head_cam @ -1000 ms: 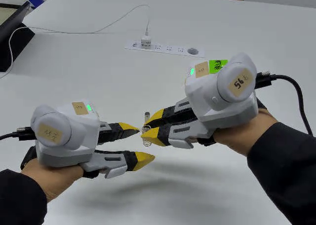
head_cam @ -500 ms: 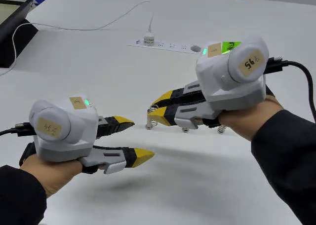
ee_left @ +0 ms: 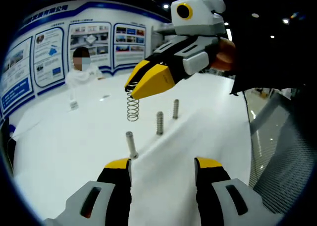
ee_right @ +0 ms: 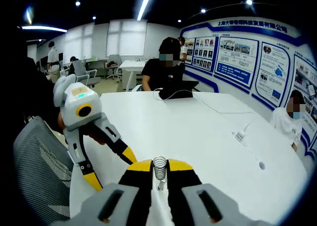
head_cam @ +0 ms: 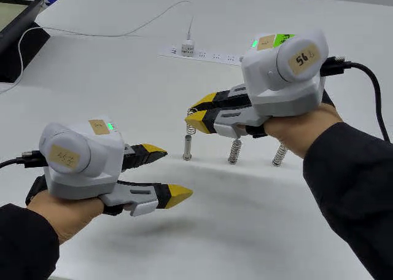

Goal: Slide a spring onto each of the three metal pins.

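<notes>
Three metal pins stand in a row on the white table. The left pin (head_cam: pixel 187 147) (ee_left: pixel 131 144) is bare. The middle pin (head_cam: pixel 234 151) (ee_left: pixel 159 123) and the right pin (head_cam: pixel 280 155) (ee_left: pixel 176 109) each wear a spring. My right gripper (head_cam: pixel 191 117) (ee_right: pixel 159 167) is shut on the top of a loose spring (head_cam: pixel 191 128) (ee_left: pixel 132 107) (ee_right: pixel 159 169), which hangs just above the bare pin. My left gripper (head_cam: pixel 167 172) (ee_left: pixel 163 165) stays open near the table's front, short of the bare pin and holding nothing.
A white power strip (head_cam: pixel 202 54) with a plug and cable lies at the back of the table. A dark screen (head_cam: pixel 15 40) sits at the far left edge. People sit at tables (ee_right: pixel 168 72) beyond. A mesh chair (ee_right: pixel 42 156) stands beside the table.
My right gripper has risen from table level beside the bare pin, carrying the spring up above the pin's top. The left gripper has barely moved.
</notes>
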The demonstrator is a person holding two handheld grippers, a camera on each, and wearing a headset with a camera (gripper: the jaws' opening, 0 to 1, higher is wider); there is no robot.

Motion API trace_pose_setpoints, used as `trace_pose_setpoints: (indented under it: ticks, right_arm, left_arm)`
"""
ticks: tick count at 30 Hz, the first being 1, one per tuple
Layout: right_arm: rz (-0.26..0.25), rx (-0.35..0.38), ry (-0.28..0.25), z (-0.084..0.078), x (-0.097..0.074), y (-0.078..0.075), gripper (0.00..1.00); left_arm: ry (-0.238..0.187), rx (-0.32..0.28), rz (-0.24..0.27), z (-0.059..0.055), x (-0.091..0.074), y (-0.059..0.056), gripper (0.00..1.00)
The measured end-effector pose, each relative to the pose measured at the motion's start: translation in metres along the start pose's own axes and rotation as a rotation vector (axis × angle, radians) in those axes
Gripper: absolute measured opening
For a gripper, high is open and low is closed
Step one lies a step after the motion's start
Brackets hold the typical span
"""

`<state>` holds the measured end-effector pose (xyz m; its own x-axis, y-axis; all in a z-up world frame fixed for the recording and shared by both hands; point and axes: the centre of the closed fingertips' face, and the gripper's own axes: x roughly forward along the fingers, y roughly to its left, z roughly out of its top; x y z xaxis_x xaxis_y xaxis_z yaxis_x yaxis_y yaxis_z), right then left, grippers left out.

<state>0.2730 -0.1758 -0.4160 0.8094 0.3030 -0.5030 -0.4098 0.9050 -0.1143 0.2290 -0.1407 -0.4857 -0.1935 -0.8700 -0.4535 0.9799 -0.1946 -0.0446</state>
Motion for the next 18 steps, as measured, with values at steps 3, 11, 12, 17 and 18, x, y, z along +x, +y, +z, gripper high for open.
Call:
trace_pose_setpoints:
  ticks: [3, 11, 12, 17, 18]
  right_arm:
    - [-0.004, 0.005, 0.000, -0.001, 0.004, -0.003, 0.12]
    - [-0.001, 0.044, 0.014, -0.014, 0.014, -0.008, 0.12]
    - [-0.002, 0.048, 0.017, -0.017, 0.015, -0.009, 0.12]
    - [0.001, 0.065, 0.019, -0.021, 0.017, -0.009, 0.12]
    - [0.003, 0.068, 0.021, -0.022, 0.018, -0.008, 0.12]
  left_arm:
    - [0.000, -0.001, 0.000, 0.000, 0.000, 0.000, 0.52]
    - [0.002, -0.001, -0.001, 0.000, 0.001, 0.001, 0.52]
    - [0.003, -0.001, -0.001, 0.000, 0.001, 0.001, 0.52]
    - [0.006, -0.003, -0.001, -0.002, 0.001, 0.001, 0.52]
    - [0.007, -0.003, -0.001, -0.002, 0.001, 0.001, 0.52]
